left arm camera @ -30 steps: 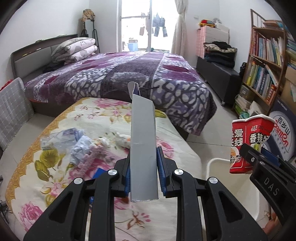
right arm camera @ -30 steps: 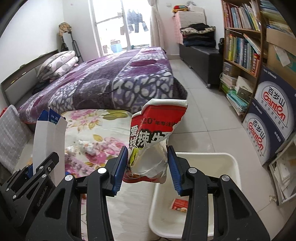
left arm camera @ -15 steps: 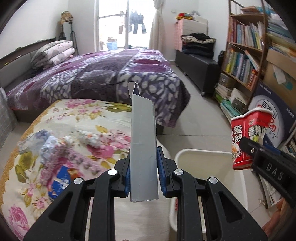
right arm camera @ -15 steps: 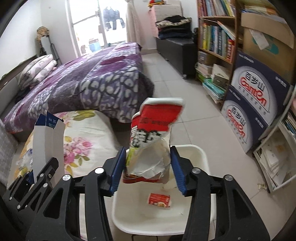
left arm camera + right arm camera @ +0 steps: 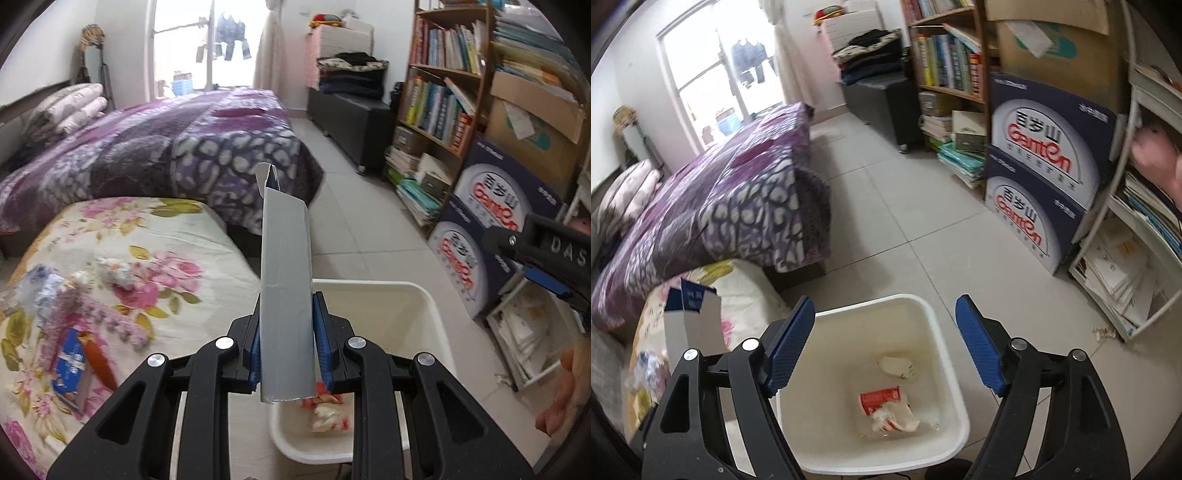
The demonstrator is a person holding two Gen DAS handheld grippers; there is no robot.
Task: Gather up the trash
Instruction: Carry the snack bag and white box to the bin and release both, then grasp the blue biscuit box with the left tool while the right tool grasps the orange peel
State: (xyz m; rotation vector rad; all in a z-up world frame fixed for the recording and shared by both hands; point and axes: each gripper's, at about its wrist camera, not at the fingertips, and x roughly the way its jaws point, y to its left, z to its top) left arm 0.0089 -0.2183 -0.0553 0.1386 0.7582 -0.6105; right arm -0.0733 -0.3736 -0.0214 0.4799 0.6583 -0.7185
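Note:
My left gripper (image 5: 286,343) is shut on a tall grey flattened carton (image 5: 285,280), held upright over the near-left rim of a white bin (image 5: 424,306). The same carton (image 5: 689,325) shows at the left of the right wrist view. My right gripper (image 5: 886,343) hovers above the white bin (image 5: 934,325), its jaws opening with nothing between them. The red and white snack bag (image 5: 886,406) lies crumpled on the bin's floor beside other scraps. In the left wrist view, part of the red snack bag (image 5: 325,410) shows below the carton.
A floral cushion (image 5: 155,266) left of the bin carries several wrappers (image 5: 70,365) and crumpled papers. Behind it stands a purple bed (image 5: 166,147). Blue water boxes (image 5: 1045,177), a bookshelf (image 5: 945,55) and a white rack (image 5: 1126,258) line the right side. A hand (image 5: 1156,162) shows there.
The right gripper's jaws spread and the red snack bag dropped into the bin. Both grippers moved right, from over the cushion to above the bin, the left still holding the carton.

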